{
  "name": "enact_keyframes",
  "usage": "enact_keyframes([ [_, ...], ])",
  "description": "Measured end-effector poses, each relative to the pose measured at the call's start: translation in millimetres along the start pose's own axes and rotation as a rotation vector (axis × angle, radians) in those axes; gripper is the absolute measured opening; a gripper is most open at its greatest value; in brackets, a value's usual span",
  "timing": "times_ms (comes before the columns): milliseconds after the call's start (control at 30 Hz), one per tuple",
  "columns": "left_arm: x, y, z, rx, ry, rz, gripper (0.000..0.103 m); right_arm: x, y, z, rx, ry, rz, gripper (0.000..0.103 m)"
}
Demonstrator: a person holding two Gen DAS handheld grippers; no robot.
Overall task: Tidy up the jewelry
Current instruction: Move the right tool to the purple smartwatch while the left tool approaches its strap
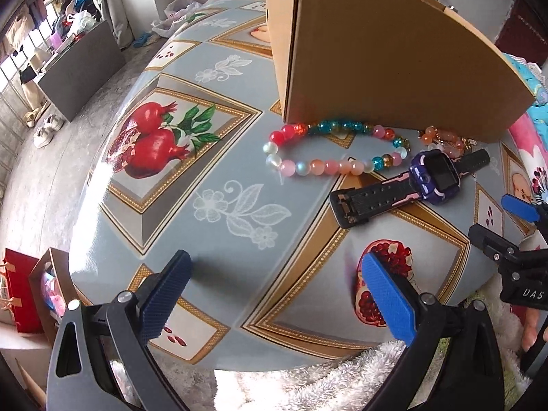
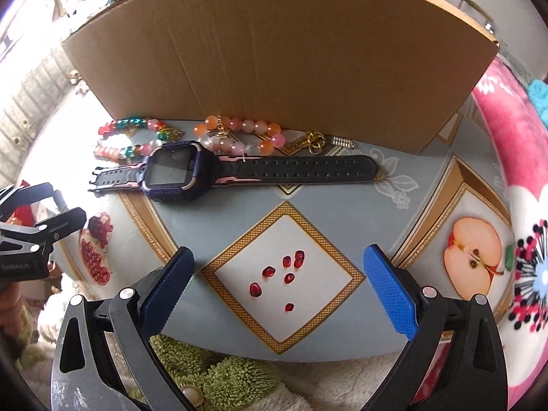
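A purple smartwatch [image 1: 435,176] with a black strap lies flat on the table; it also shows in the right wrist view [image 2: 174,171]. Behind it lie a multicoloured bead bracelet [image 1: 328,166] [image 2: 130,150] and an orange-pink bead bracelet [image 1: 441,138] [image 2: 239,133]. A gold clasp [image 2: 313,142] and a small silver piece [image 2: 342,142] lie by the cardboard box [image 1: 376,51] [image 2: 274,61]. My left gripper [image 1: 274,267] is open and empty, near the table's front edge. My right gripper [image 2: 279,267] is open and empty, short of the watch.
The table wears a grey cloth with fruit prints [image 1: 212,157] [image 2: 284,274]. The right gripper's body [image 1: 513,260] shows at the left view's right edge. A pink blanket [image 2: 507,137] lies right of the table. Red bags [image 1: 20,291] stand on the floor at left.
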State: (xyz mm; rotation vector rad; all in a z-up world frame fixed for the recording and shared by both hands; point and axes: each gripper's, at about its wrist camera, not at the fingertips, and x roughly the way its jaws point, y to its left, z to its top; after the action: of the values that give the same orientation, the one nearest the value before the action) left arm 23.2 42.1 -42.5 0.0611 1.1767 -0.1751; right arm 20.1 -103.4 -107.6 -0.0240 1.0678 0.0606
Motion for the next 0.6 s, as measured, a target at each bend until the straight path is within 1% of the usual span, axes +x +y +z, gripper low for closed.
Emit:
enact_keyframes([
  [33, -1, 2, -2, 0.01, -0.02, -0.016, 0.098, -6, 0, 0, -0.02, -0.025, 0.04, 0.095],
  [67, -2, 6, -4, 0.019, -0.028, -0.026, 0.098, -9, -1, 0, -0.029, -0.039, 0.054, 0.095],
  [133, -3, 7, -6, 0.044, -0.041, -0.042, 0.098, -23, 5, 4, -0.091, -0.096, 0.114, 0.095],
  [167, -4, 9, -7, 0.054, -0.05, -0.055, 0.098, -25, 9, 6, -0.116, -0.107, 0.125, 0.095],
  [233, -6, 17, -7, 0.051, -0.077, -0.106, 0.098, -32, 22, 12, -0.212, -0.135, 0.174, 0.095],
  [300, -10, 19, -9, 0.051, -0.087, -0.137, 0.097, -30, 27, 18, -0.239, -0.134, 0.217, 0.095],
  [333, -10, 22, -9, 0.048, -0.089, -0.154, 0.097, -28, 29, 24, -0.243, -0.123, 0.24, 0.091],
  [367, -11, 25, -8, 0.042, -0.094, -0.165, 0.097, -24, 29, 28, -0.243, -0.116, 0.252, 0.082],
  [400, -10, 18, -9, 0.041, -0.099, -0.17, 0.097, -19, 31, 33, -0.245, -0.1, 0.282, 0.079],
  [467, -8, 21, -6, 0.048, -0.099, -0.173, 0.097, -14, 33, 41, -0.252, -0.081, 0.333, 0.074],
  [567, -9, 22, -4, 0.06, -0.121, -0.184, 0.097, -12, 46, 49, -0.279, -0.074, 0.368, 0.072],
  [600, -12, 19, -4, 0.065, -0.131, -0.196, 0.097, -13, 39, 54, -0.284, -0.069, 0.371, 0.071],
])
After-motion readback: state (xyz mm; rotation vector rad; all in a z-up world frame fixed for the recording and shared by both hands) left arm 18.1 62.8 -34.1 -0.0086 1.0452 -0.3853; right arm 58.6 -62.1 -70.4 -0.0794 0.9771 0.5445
